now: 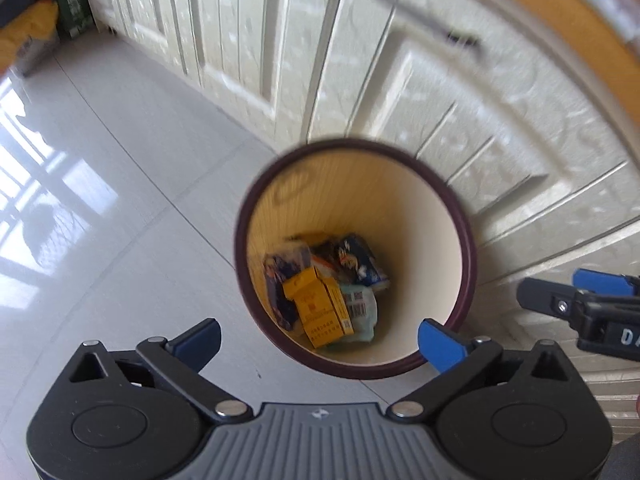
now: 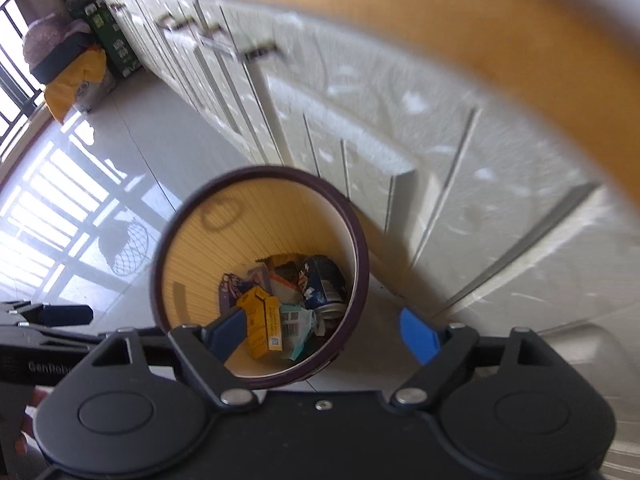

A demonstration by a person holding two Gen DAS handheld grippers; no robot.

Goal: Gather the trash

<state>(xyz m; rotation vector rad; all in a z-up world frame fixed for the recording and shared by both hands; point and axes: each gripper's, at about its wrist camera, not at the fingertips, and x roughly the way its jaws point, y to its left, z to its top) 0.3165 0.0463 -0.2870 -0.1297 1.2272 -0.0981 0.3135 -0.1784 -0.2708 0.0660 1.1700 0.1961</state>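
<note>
1. Glossy pale tile floor (image 1: pixel 120 184), cream panelled cabinet doors (image 1: pixel 400 80) behind, wood-tone worktop edge (image 2: pixel 360 4) above.
2. Left gripper (image 1: pixel 320 340): blue-tipped jaws spread wide, nothing between them, above the bin mouth.
3. Right gripper (image 2: pixel 328 334): same, jaws apart and empty, over the near rim.
4. Round bin with dark maroon rim and cream-yellow inside (image 1: pixel 466 240) stands on the floor just beside the cabinet base.
5. Trash sits at the bin's bottom: yellow cardboard carton (image 1: pixel 316 308), dark blue drink can (image 2: pixel 326 284), pale wrapper with barcode (image 1: pixel 360 306), other crumpled packets.
6. Risk: both grippers are close together over the rim; one could clip the other or knock the bin over.
7. Frames are motion-blurred, so print is unreadable.
</note>
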